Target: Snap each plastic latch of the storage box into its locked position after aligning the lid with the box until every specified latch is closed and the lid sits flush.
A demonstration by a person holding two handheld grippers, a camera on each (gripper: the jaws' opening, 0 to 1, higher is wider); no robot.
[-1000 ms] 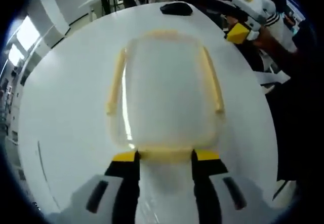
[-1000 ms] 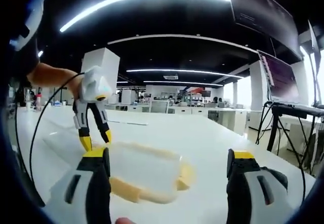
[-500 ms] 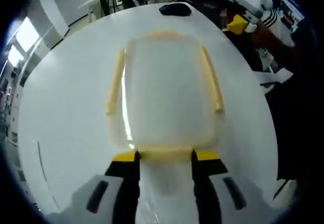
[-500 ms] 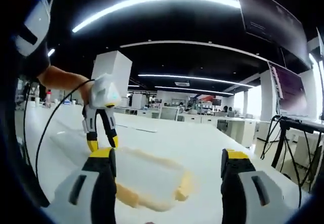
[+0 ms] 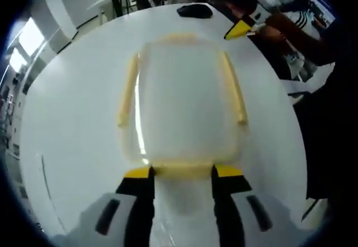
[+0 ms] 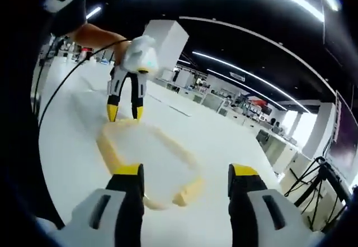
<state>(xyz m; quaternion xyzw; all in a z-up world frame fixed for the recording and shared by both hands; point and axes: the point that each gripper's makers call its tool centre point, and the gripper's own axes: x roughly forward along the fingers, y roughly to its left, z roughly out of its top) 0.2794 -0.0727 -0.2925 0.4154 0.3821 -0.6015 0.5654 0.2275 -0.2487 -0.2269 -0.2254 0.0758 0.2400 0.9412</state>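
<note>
probably the storage box (image 5: pixel 184 104), lying flat on the white desk (image 5: pixel 72 118) with its lid on, is light, thin and slick, so press the yellowish latches (image 5: pixel 232 88) at the rim, not the flexing lid. left gripper (image 5: pixel 183 171) fingers spread, tips at the near latch; right gripper (image 6: pixel 182 171) spread, empty, above.

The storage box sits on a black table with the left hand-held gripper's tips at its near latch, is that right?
Not quite: the table is white, not black, as the left gripper view shows. The rest holds: the storage box sits on it, and the left hand-held gripper has its tips at the near latch.
</note>
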